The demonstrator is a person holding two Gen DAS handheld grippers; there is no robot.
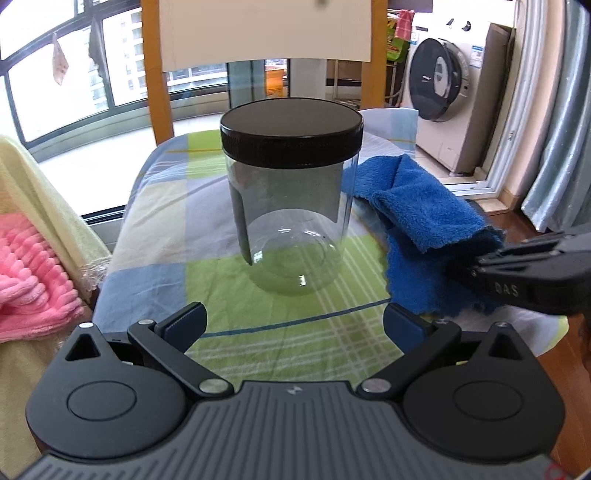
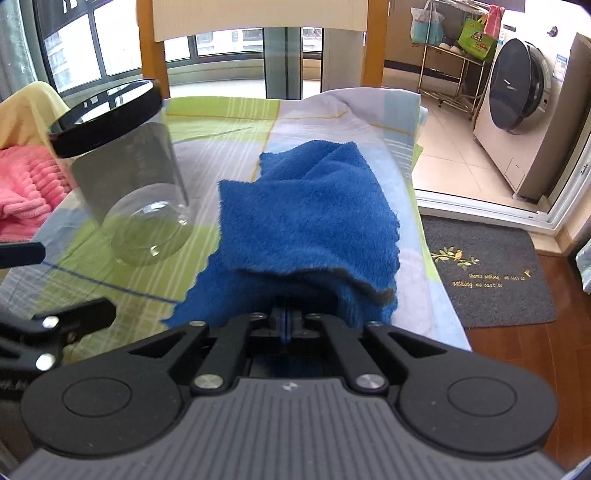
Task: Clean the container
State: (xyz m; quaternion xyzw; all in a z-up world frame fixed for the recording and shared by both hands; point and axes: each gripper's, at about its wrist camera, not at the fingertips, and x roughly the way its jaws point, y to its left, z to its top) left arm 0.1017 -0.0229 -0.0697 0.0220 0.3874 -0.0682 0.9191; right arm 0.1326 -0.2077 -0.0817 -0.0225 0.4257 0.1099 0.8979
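A clear jar (image 1: 291, 218) with a black screw lid (image 1: 291, 129) stands upright on the checked cloth, straight ahead of my left gripper (image 1: 295, 325). That gripper is open, its blue pads apart and short of the jar, touching nothing. To the jar's right lies a blue towel (image 1: 424, 221). My right gripper (image 1: 476, 267) comes in from the right edge with its jaws shut on the towel's near edge. In the right wrist view the blue towel (image 2: 310, 210) drapes over the right gripper (image 2: 286, 314) and hides its fingertips, and the jar (image 2: 125, 173) stands at the left.
The checked cloth (image 1: 258, 332) covers a narrow table. Behind it is a wooden chair back (image 1: 266, 29). A pink towel (image 1: 33, 269) on a yellow one lies at the left. A washing machine (image 2: 524, 110) and a grey doormat (image 2: 487, 273) are on the floor to the right.
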